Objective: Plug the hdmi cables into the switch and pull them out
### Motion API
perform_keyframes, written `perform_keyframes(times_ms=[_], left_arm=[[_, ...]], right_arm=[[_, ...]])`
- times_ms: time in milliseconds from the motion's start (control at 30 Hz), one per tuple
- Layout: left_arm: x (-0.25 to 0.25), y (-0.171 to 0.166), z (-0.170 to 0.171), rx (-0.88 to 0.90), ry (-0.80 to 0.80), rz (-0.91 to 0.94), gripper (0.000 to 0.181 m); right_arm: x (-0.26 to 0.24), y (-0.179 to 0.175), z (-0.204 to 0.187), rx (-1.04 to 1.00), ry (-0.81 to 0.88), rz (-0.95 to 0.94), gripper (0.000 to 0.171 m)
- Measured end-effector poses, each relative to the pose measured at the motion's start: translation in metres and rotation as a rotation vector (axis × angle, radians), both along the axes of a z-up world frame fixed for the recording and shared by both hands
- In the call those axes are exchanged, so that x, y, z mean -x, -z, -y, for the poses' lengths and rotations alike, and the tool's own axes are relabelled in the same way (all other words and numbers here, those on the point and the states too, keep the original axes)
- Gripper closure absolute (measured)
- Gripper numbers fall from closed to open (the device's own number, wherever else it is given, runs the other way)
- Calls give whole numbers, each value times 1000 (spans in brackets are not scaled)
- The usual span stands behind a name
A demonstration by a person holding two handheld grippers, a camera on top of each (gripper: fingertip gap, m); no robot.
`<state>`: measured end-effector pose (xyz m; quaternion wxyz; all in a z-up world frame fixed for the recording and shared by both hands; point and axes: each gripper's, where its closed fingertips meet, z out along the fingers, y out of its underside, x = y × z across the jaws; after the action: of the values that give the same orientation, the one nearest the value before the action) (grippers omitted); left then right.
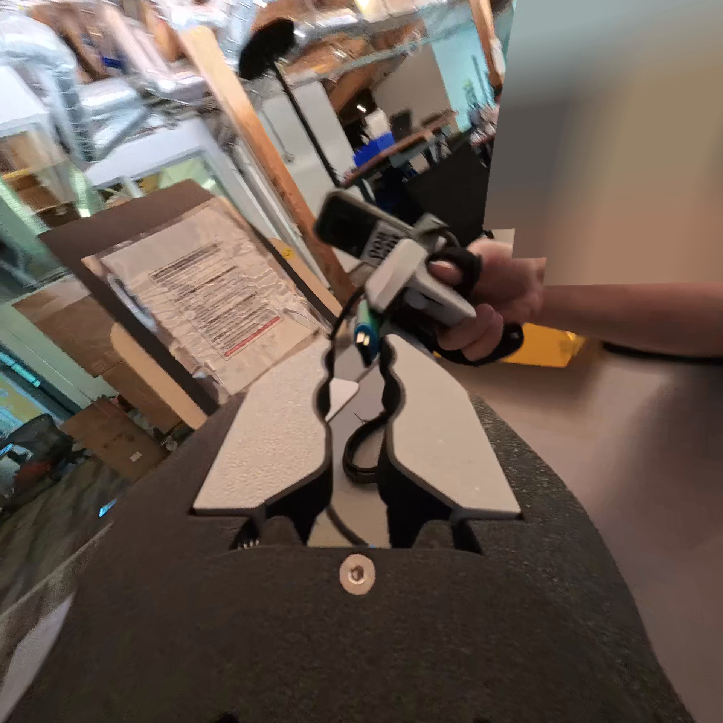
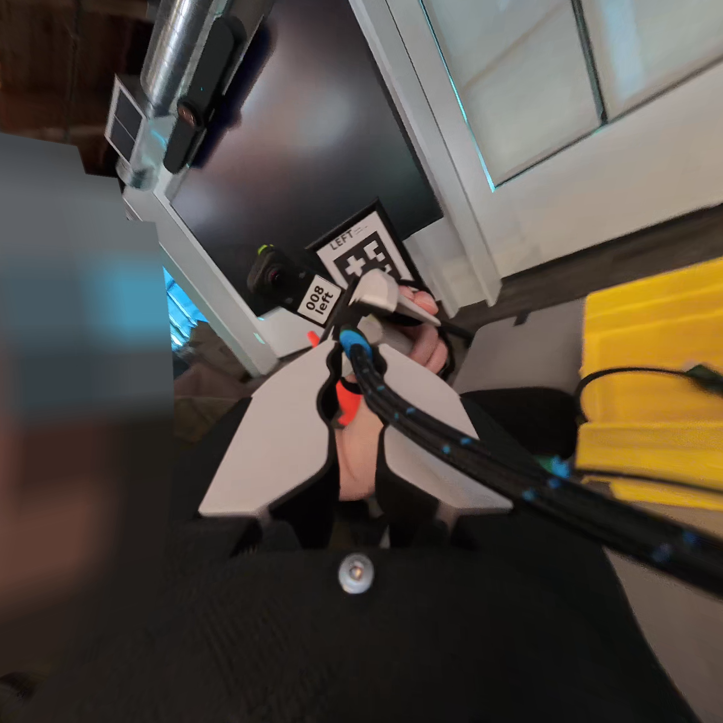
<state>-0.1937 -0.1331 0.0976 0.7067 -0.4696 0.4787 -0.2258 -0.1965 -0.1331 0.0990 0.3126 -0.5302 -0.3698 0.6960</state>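
My right gripper (image 2: pixel 358 352) is shut on the blue plug (image 2: pixel 351 339) of a black braided HDMI cable (image 2: pixel 489 465) with blue flecks. The cable trails down to the right. In the left wrist view the same plug (image 1: pixel 365 338) points at my left gripper (image 1: pixel 358 348), just beyond its fingertips. The left gripper is open with a clear gap. A thin black cable (image 1: pixel 335 344) runs along its left finger, and a cable loop (image 1: pixel 358 450) lies on the table below. In the right wrist view the left gripper (image 2: pixel 352 309) faces mine. I cannot make out the switch.
A grey table (image 1: pixel 587 430) lies under both grippers. A yellow bin (image 2: pixel 645 391) stands at the right, with a black cable over it. Cardboard boxes (image 1: pixel 219 281) stand beyond the table's left edge. A small pale flat piece (image 1: pixel 343 393) lies on the table.
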Motion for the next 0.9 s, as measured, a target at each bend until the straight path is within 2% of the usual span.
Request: perform_keyframes(times_ms=[33, 100, 200, 300, 367, 467, 533, 633, 700, 800, 900], left_arm=[[6, -4, -1, 24, -9, 68, 152], [16, -3, -3, 156, 13, 167, 151], [20, 5, 1, 424, 164, 292, 142], [21, 5, 4, 552, 281, 362, 143], [17, 9, 4, 536, 276, 337, 141], [12, 17, -3, 407, 147, 240, 131], [8, 19, 0, 320, 125, 184, 131], [4, 19, 7, 197, 115, 131, 148], [5, 19, 3, 140, 58, 110, 152], [-3, 25, 5, 161, 78, 60, 146], [-8, 35, 2, 156, 56, 6, 148]], right_arm=[[-2, -2, -1, -77, 35, -5, 158], [-6, -1, -7, -258, 146, 39, 161], [-7, 7, -13, -566, 281, 142, 161], [-6, 13, -17, -714, 354, 224, 161], [-4, 17, -11, -744, 324, 241, 161], [-2, 18, -3, -734, 261, 221, 161], [-2, 16, 1, -719, 233, 196, 161], [-3, 16, 2, -697, 208, 186, 161], [-2, 19, 4, -696, 183, 191, 161], [1, 26, 4, -716, 169, 214, 161], [3, 33, 3, -729, 165, 246, 161]])
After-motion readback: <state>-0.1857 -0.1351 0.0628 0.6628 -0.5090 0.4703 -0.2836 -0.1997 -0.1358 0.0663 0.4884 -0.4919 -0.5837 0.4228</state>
